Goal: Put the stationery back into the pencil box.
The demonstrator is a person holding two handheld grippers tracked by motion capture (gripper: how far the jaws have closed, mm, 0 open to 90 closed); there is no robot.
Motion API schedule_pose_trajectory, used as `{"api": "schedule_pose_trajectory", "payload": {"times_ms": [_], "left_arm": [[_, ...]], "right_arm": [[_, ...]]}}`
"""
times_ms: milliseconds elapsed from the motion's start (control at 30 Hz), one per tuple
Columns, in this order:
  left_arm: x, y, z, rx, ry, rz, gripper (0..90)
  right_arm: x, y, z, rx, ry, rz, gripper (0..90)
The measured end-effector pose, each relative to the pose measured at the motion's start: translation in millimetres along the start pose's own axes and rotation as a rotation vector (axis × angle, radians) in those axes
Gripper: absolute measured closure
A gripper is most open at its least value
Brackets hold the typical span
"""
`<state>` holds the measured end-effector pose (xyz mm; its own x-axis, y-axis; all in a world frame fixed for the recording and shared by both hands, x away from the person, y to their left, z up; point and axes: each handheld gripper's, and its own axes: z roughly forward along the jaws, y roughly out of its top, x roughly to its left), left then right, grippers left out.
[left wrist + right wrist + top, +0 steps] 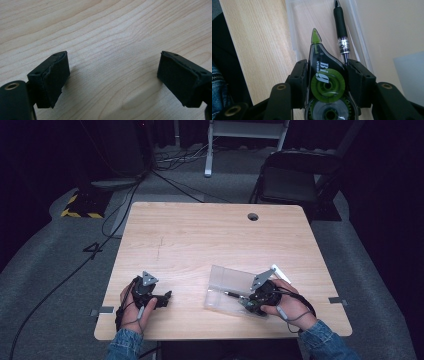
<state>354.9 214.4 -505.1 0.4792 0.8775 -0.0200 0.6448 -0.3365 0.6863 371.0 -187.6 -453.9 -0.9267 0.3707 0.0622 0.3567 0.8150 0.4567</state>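
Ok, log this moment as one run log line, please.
left gripper: open, over bare table | right gripper: shut on correction tape | pen: in clear case

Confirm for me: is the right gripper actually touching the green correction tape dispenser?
Touching. The right gripper view shows the right gripper pressed against both sides of the green and black correction tape dispenser, with no gap showing.
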Motion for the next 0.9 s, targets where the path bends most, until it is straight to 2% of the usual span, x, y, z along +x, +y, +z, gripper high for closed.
{"api": "schedule_pose_trajectory", "payload": {"times_ms": [433,700,867,900], "left_arm": [[0.0,0.0,0.0,0.0,-0.001,0.001,11.3],[0.0,0.0,0.1,0.0,-0.001,0.0,11.3],[0.0,0.0,0.1,-0.001,0.0,0.0,11.3],[0.0,0.0,0.0,0.0,0.0,0.0,11.3]], "right_arm": [[-0.8,-2.8,2.5,0.002,0.054,0.058,50.7],[-1.6,-2.9,-4.5,-0.027,0.038,0.064,54.2],[-4.2,-3.6,-16.7,-0.084,0.003,0.067,54.2],[-5.4,-4.4,-22.2,-0.11,-0.01,0.079,54.0]]}}
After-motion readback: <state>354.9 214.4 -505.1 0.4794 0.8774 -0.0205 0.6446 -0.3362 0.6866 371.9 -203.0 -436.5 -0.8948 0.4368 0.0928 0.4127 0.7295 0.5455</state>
